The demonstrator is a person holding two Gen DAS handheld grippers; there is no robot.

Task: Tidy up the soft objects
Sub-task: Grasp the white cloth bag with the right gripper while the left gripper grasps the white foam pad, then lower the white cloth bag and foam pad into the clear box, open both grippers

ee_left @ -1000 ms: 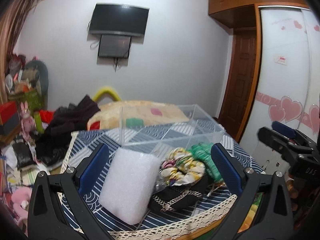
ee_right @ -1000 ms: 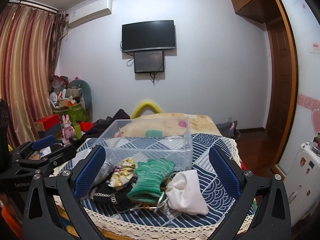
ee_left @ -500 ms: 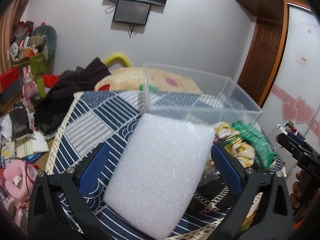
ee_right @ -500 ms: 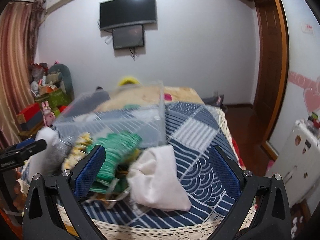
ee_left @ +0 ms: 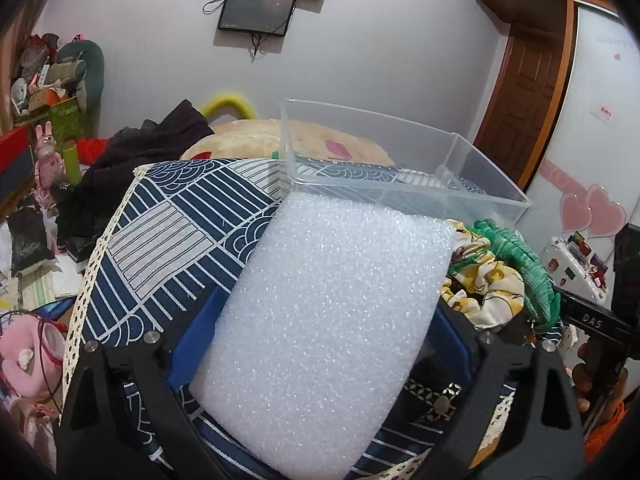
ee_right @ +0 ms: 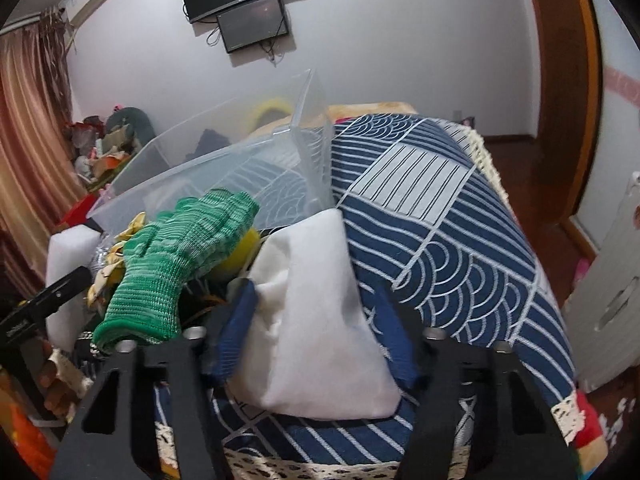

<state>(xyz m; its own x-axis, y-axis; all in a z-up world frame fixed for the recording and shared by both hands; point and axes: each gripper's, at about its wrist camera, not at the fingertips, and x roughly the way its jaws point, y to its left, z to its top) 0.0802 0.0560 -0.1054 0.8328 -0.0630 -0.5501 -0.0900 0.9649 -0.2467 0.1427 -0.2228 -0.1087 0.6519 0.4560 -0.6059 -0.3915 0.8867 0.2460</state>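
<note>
In the left wrist view my left gripper has closed in on a white foam block, its blue pads against both sides of it. In the right wrist view my right gripper has its pads on either side of a white cloth pouch. A green knitted glove lies left of the pouch, and also shows in the left wrist view next to a yellow floral scrunchie. A clear plastic bin stands empty behind the pile.
The table has a blue patterned cloth with a lace edge. A black studded item lies under the pile. A bed with dark clothes and floor clutter lie to the left. A wooden door is at the right.
Both grippers have moved forward and down to the table. The left one now grips the foam block and the right one now straddles the white pouch; both jaws have narrowed.
</note>
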